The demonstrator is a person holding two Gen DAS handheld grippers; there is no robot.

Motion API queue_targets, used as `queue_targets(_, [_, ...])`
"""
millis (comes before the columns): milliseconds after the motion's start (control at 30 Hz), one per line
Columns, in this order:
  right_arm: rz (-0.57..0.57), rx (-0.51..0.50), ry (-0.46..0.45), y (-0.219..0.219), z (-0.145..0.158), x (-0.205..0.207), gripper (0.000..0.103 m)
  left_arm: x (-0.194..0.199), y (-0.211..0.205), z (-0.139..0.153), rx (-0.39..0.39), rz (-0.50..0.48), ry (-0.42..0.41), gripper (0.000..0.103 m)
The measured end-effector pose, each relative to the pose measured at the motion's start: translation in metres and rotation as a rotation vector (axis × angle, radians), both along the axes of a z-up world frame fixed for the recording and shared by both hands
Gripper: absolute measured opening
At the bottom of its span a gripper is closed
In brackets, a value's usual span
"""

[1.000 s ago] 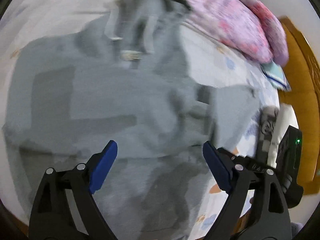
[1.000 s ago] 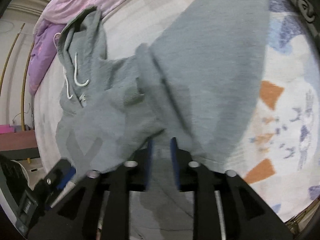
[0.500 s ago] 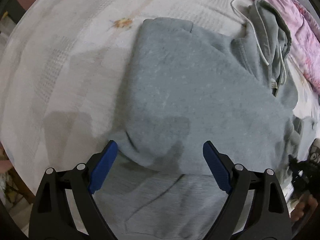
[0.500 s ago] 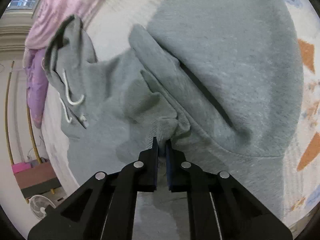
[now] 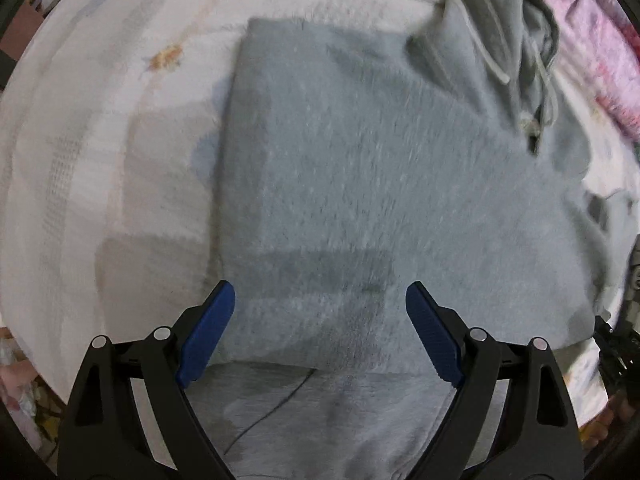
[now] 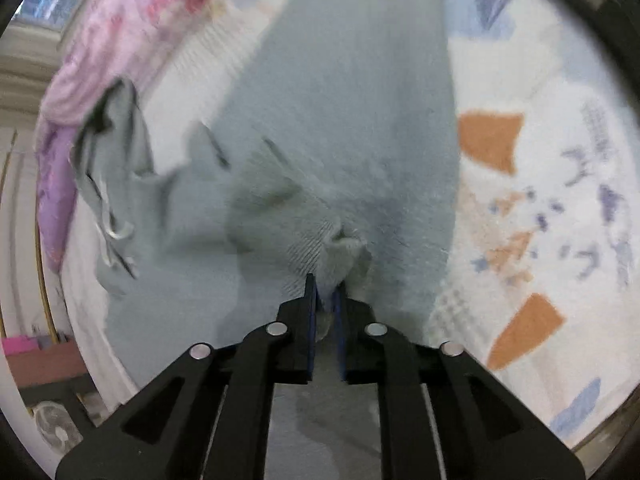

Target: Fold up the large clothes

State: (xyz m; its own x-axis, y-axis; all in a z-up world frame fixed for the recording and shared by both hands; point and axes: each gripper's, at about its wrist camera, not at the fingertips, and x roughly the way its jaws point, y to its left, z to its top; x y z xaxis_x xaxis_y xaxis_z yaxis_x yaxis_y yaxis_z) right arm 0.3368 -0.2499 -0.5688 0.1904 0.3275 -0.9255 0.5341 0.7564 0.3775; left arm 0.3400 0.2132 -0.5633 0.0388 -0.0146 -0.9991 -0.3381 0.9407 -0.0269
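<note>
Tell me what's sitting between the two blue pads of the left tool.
Only the grey hoodie: its folded edge lies below the wide-open left tool, untouched by the pads. The left wrist view shows it.

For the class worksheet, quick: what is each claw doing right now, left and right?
Left claw: wide open, holding nothing, above the grey hoodie.
Right claw: opening, with a bunched piece of the hoodie between its jaws.

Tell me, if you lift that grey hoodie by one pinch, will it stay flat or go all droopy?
Probably droopy. The grey hoodie already bunches into soft wrinkles where the right gripper, its jaws opening, has a pinch of cloth between its fingers. It likely won't slip easily: the fabric looks thick and fuzzy. The hood and drawstrings would probably dangle.
</note>
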Motion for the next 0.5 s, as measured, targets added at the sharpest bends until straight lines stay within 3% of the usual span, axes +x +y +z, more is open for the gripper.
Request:
queue_targets(133, [0.027, 0.065, 0.014, -0.013, 0.003, 0.003, 0.02, -0.007, -0.018, 0.013, 0.002, 0.082, -0.027, 0.088])
queue_targets(267, [0.056, 0.086, -0.032, -0.05, 0.032, 0.009, 0.031, -0.005, -0.062, 0.025, -0.039, 0.099, -0.048, 0.088])
queue_targets(500, [-0.038, -0.002, -0.102, -0.146, 0.046, 0.057, 0.046, 0.029, -0.185, 0.029, -0.16, -0.081, -0.066, 0.088])
